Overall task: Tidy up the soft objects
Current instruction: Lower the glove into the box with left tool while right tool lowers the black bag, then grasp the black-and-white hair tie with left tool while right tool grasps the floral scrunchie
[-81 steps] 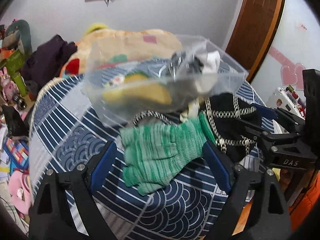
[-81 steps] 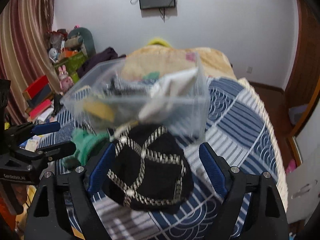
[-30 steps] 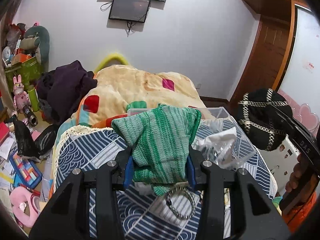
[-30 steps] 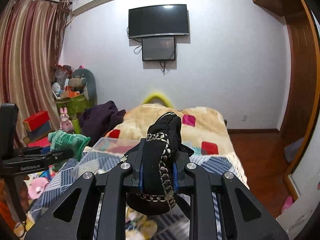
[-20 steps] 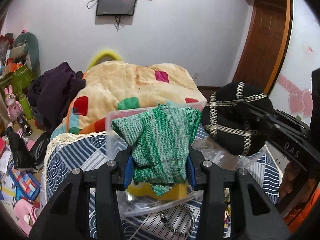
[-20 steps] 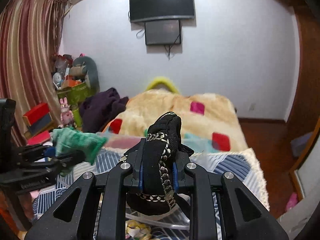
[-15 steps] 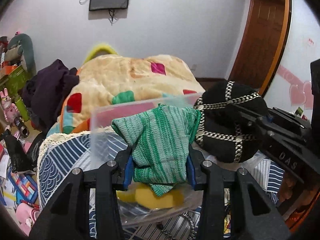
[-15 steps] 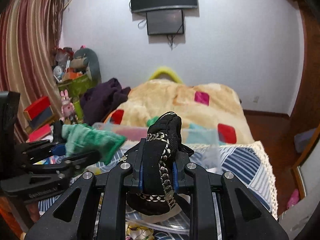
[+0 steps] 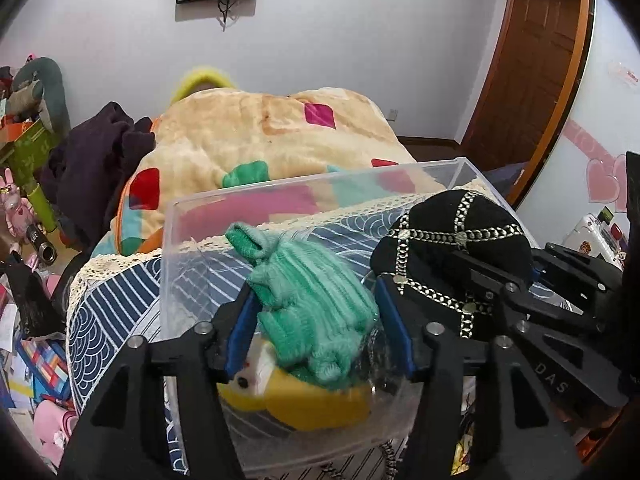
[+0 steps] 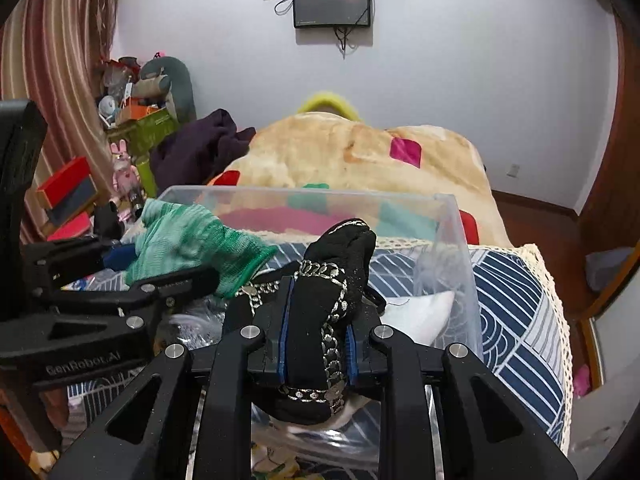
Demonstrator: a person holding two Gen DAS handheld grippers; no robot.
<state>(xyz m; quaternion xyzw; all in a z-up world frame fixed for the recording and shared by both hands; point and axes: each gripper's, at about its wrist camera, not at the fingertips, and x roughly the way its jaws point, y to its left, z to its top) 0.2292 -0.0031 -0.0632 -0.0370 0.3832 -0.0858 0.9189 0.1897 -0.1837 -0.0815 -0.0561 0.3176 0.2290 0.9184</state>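
A clear plastic bin (image 9: 280, 192) stands on the bed, also in the right wrist view (image 10: 456, 216). My left gripper (image 9: 316, 320) is over it with jaws parted; the green knit glove (image 9: 312, 300) slumps between them onto a yellow soft toy (image 9: 304, 404) in the bin. In the right wrist view the green glove (image 10: 188, 240) lies on the left gripper (image 10: 160, 276). My right gripper (image 10: 316, 344) is shut on a black hat with silver chain trim (image 10: 332, 276), held over the bin. The hat (image 9: 452, 256) also shows in the left wrist view.
The bin sits on a blue patterned bedspread (image 9: 120, 292). A tan blanket with coloured patches (image 9: 260, 136) and dark clothes (image 9: 92, 156) lie behind. White items (image 10: 420, 308) lie in the bin. Toys and boxes (image 10: 68, 196) clutter the left floor. A wooden door (image 9: 532, 64) is right.
My left gripper has opened and the green glove has sagged down into the bin. Both grippers have moved lower and closer over the bin. The right gripper still grips the hat.
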